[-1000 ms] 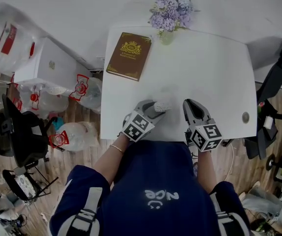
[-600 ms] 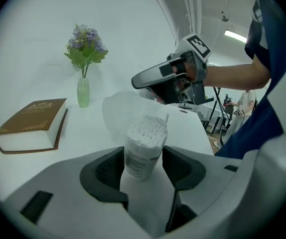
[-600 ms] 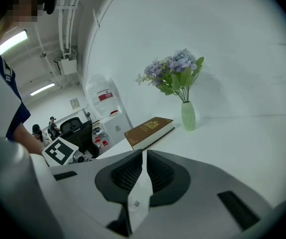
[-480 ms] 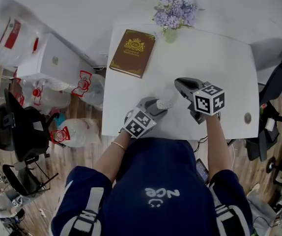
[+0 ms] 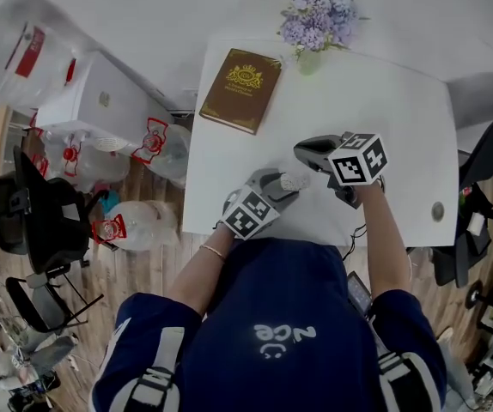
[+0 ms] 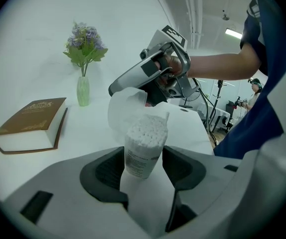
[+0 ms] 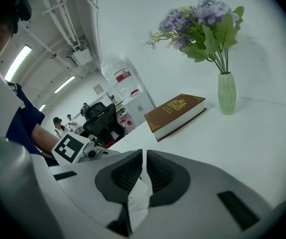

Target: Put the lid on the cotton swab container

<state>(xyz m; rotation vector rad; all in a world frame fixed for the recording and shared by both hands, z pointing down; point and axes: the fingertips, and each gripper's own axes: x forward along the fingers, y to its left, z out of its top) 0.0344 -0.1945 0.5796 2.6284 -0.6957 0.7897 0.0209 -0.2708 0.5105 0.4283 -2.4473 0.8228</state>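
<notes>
The cotton swab container (image 6: 144,146), a clear tube packed with white swabs and open at the top, stands between the pads of my left gripper (image 6: 143,166), which is shut on it. In the head view the container (image 5: 295,181) shows near the white table's front edge, at the tip of the left gripper (image 5: 283,184). My right gripper (image 7: 144,171) is shut on the thin wall of the clear lid (image 7: 138,195). The lid (image 6: 124,108) hangs just behind and above the swabs, slightly to their left. The right gripper (image 5: 305,151) reaches in from the right.
On the white table (image 5: 401,118) a brown book (image 5: 240,90) lies at the back left. A green vase of purple flowers (image 5: 318,20) stands at the back edge. A small round object (image 5: 438,211) sits at the right. A black chair (image 5: 32,221) and water bottles (image 5: 135,226) are on the floor to the left.
My right gripper has risen from the table's front edge and swung forward and left, bringing the lid over to the container. The left gripper has stayed put with the container.
</notes>
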